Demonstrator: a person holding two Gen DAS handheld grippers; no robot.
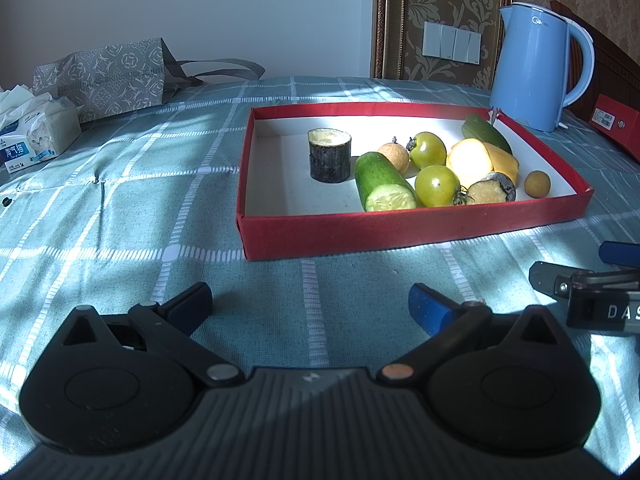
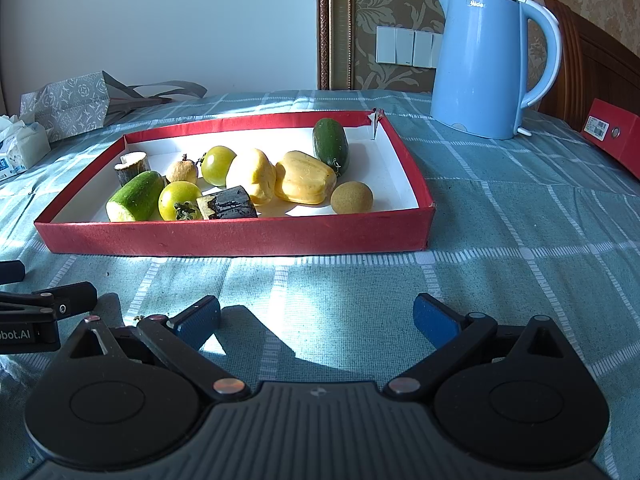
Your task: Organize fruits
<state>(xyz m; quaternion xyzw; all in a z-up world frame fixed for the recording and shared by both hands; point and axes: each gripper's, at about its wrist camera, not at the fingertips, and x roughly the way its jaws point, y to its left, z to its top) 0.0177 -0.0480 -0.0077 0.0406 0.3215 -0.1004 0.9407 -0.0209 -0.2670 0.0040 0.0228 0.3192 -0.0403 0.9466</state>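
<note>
While both grippers rest low over the checked cloth (image 1: pixel 120 208), their jaws stand wide apart and hold nothing. At the upper left of the left wrist view lie a tissue pack (image 1: pixel 36 136) and a patterned bag (image 1: pixel 108 74). In the middle sits the red tray (image 1: pixel 360 232) with all the fruits inside: a dark cane piece (image 1: pixel 330 156), a cut cucumber (image 1: pixel 382 182), two green tomatoes (image 1: pixel 436 186), yellow pieces (image 1: pixel 474 158) and a small round longan (image 1: pixel 537 184). At the upper right stands a blue kettle (image 1: pixel 532 68). The left gripper (image 1: pixel 310 304) is at the bottom centre, and the right gripper (image 2: pixel 316 318) is just beside it.
</note>
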